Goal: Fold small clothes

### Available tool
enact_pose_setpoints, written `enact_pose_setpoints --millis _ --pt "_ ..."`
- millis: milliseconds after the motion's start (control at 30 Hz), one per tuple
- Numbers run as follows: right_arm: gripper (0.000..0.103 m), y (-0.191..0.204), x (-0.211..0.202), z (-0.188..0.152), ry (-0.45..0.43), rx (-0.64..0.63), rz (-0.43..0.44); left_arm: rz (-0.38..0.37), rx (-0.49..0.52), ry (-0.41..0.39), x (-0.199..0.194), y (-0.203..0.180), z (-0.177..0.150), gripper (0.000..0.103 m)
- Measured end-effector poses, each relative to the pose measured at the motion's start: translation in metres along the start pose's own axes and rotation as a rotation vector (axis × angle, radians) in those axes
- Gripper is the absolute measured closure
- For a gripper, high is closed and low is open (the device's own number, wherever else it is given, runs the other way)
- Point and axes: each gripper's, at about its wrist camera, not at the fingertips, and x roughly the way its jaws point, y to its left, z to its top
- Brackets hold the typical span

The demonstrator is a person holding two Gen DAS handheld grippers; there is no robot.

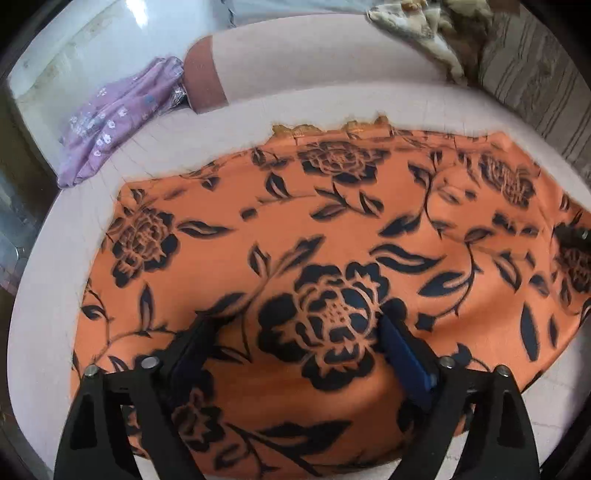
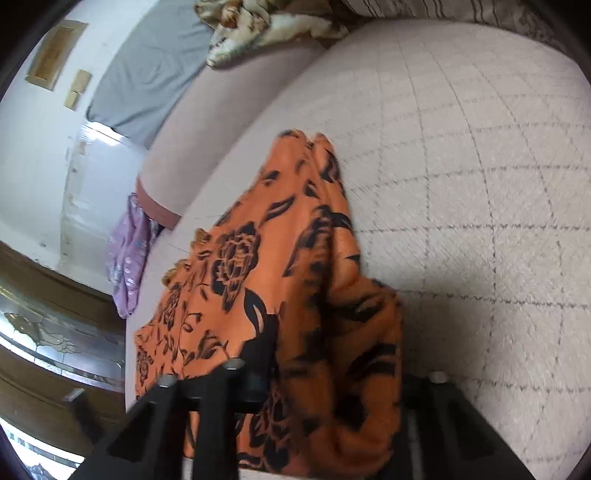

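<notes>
The orange cloth with a black rose print [image 1: 332,229] lies spread on the pale quilted bed cover [image 1: 48,295], its far edge trimmed in gold-brown lace; its right end is gathered and raised off the bed in the right wrist view.

Handling, as judged: the fabric is thin, light and limp. It drapes in soft folds where lifted and will not keep a shape by itself, so an unsupported part is likely to sag and drag. The surface looks smooth (possibly slippery, which a shallow pinch would not survive). The sound places to take hold are the corners and hemmed edges, with both layers caught, not the middle of the panel.

Left claw [image 1: 295,332]: jaws stand wide apart, pointing steeply down over the near middle of the cloth, either side of a large rose. Nothing is between the pads that they press on; contact with the fabric cannot be confirmed.

Right claw [image 2: 332,369]: jaws are drawn close together on a bunched fold at the cloth's right end, and the fabric rises from the grip in a ridge.

A lilac flowered garment [image 1: 110,122] lies well apart at the far left; a crumpled beige patterned cloth [image 1: 424,26] lies at the far right.
</notes>
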Motion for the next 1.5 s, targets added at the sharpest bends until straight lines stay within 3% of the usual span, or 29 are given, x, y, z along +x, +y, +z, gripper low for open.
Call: enact_pose_setpoints --millis 67,233,333,400,467,533,633,667,700,833,967,1033,1100,1200,1267,1367,1500 --pt "0.086 0.012 -0.003 0.005 0.013 -0.049 -0.019 -0.075 -0.063 0.007 -0.012 0.018 0.005 0.012" --pt "0.088 0.111 -0.039 0.017 -0.076 -0.283 -0.006 -0.06 -0.25 -0.204 -0.082 0.1 -0.004 0.012" --pt "0.088 0.203 -0.044 -0.004 -0.106 -0.463 0.067 0.012 -0.435 -0.31 -0.113 0.176 -0.03 0.012" --pt "0.088 0.254 -0.036 -0.032 -0.09 -0.562 0.124 0.074 -0.546 -0.328 -0.114 0.215 -0.048 0.012" --pt "0.088 0.299 -0.011 -0.073 -0.037 -0.653 0.163 0.1 -0.638 -0.299 -0.103 0.247 -0.068 0.013" --pt "0.088 0.322 0.031 -0.111 0.05 -0.709 0.16 0.116 -0.749 -0.2 -0.083 0.272 -0.089 0.014" --pt "0.087 0.319 0.134 -0.166 0.306 -0.755 0.019 0.025 -0.852 -0.163 -0.074 0.289 -0.097 0.015" --pt "0.086 0.306 0.164 -0.179 0.396 -0.715 -0.017 0.038 -0.847 -0.17 -0.076 0.29 -0.098 0.015" --pt "0.087 0.306 0.161 -0.183 0.345 -0.714 -0.006 0.045 -0.836 -0.182 -0.079 0.291 -0.098 0.015" --pt "0.088 0.327 0.133 -0.172 0.291 -0.731 0.036 -0.003 -0.822 -0.19 -0.078 0.286 -0.093 0.015" --pt "0.087 0.336 0.113 -0.163 0.219 -0.659 0.117 -0.001 -0.773 -0.199 -0.075 0.273 -0.088 0.015" --pt "0.087 0.334 0.124 -0.175 0.254 -0.664 0.134 0.01 -0.769 -0.204 -0.076 0.273 -0.089 0.015" --pt "0.083 0.323 0.152 -0.191 0.342 -0.693 0.096 0.022 -0.777 -0.199 -0.075 0.275 -0.09 0.015" --pt "0.08 0.307 0.156 -0.194 0.314 -0.656 0.136 0.029 -0.779 -0.178 -0.072 0.276 -0.093 0.015" --pt "0.07 0.304 0.152 -0.192 0.344 -0.64 0.155 0.008 -0.772 -0.176 -0.071 0.274 -0.091 0.015" --pt "0.027 0.3 0.137 -0.191 0.365 -0.668 0.199 -0.014 -0.727 -0.205 -0.075 0.264 -0.086 0.015" --pt "0.026 0.273 0.094 -0.181 0.325 -0.62 0.275 -0.066 -0.634 -0.245 -0.093 0.242 -0.08 0.015"
